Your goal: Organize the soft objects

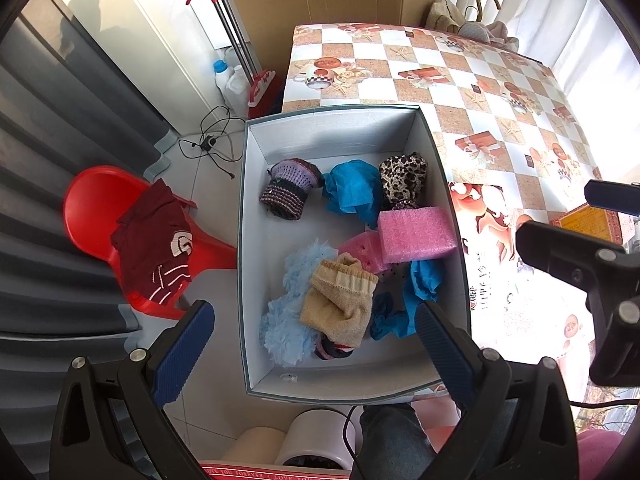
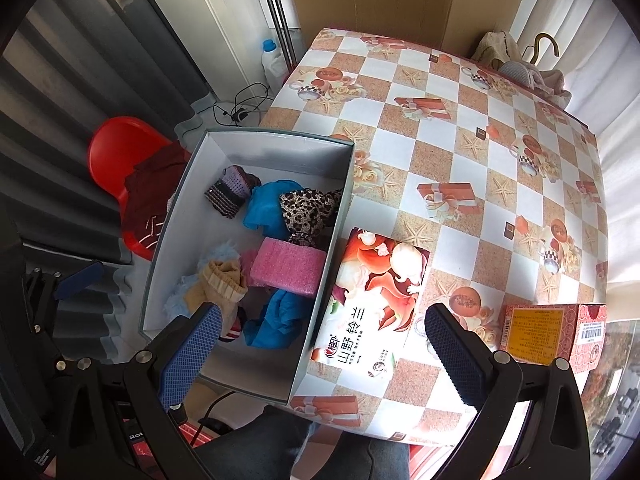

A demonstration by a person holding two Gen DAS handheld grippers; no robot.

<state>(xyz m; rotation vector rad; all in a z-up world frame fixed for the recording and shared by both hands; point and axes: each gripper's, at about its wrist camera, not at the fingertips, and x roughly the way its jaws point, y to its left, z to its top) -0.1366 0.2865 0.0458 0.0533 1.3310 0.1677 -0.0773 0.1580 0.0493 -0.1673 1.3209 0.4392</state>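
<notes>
A grey open box (image 1: pixel 256 208) (image 2: pixel 168 248) sits on the table's left corner and holds several soft items. Inside lie a pink foam block (image 1: pixel 416 234) (image 2: pixel 286 266), a beige knitted piece (image 1: pixel 338 300) (image 2: pixel 218 284), a light blue fluffy piece (image 1: pixel 290 320), blue cloth (image 1: pixel 350 192) (image 2: pixel 264 204), a leopard-print cloth (image 1: pixel 402 174) (image 2: pixel 306 206) and a purple knitted hat (image 1: pixel 290 190) (image 2: pixel 230 190). My left gripper (image 1: pixel 314 340) hangs open above the box's near end, empty. My right gripper (image 2: pixel 324 350) is open over the tissue pack (image 2: pixel 376 296), holding nothing.
A red patterned carton (image 2: pixel 554 332) stands on the checked tablecloth (image 2: pixel 460 140) at the right. A red chair (image 1: pixel 100 208) with a dark red garment (image 1: pixel 156 240) stands left of the table. Bottles, a mop and cables lie on the floor behind. A person's legs are below.
</notes>
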